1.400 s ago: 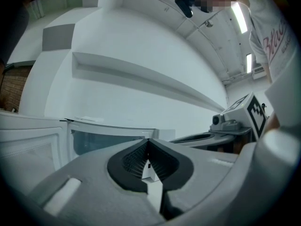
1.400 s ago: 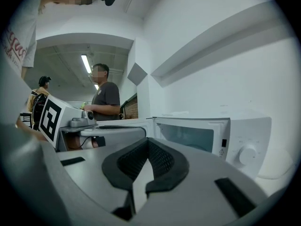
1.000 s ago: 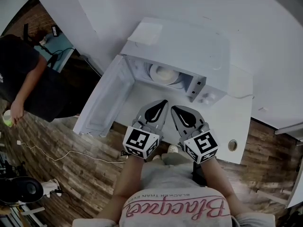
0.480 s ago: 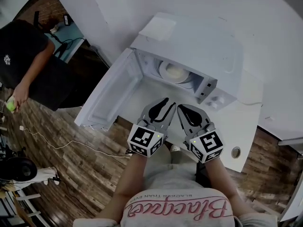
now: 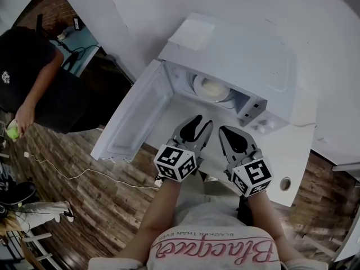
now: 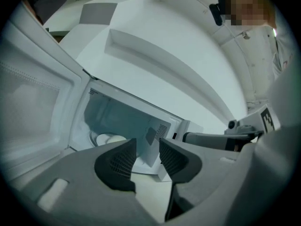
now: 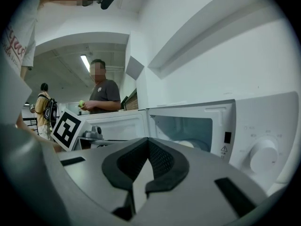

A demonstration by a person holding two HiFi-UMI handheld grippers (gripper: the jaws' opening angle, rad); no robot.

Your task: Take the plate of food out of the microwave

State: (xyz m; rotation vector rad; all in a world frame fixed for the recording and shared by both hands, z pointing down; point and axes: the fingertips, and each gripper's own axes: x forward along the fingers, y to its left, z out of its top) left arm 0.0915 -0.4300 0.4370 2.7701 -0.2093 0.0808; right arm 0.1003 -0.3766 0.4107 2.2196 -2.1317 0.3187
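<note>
A white microwave (image 5: 247, 55) stands on a white table, its door (image 5: 135, 117) swung wide to the left. Inside lies a white plate of pale food (image 5: 212, 89), also visible in the left gripper view (image 6: 109, 139) and the right gripper view (image 7: 190, 145). My left gripper (image 5: 198, 122) hovers just in front of the cavity; its jaws have just been opening and now stand open with nothing between them (image 6: 147, 149). Beside it, my right gripper (image 5: 228, 133) is shut and empty, its tips (image 7: 148, 138) touching, aimed at the control panel side.
A person in a dark shirt (image 5: 28, 77) stands at the left on the wooden floor, holding something green (image 5: 11, 129). A flat white sheet (image 5: 194, 35) lies on the microwave's top. The dial (image 7: 263, 157) sits right of the cavity. The table (image 5: 281, 156) has a round hole (image 5: 286, 183).
The left gripper's jaws have gone from shut to spread apart. Both grippers have sunk a little in front of the open microwave; the right one stays shut.
</note>
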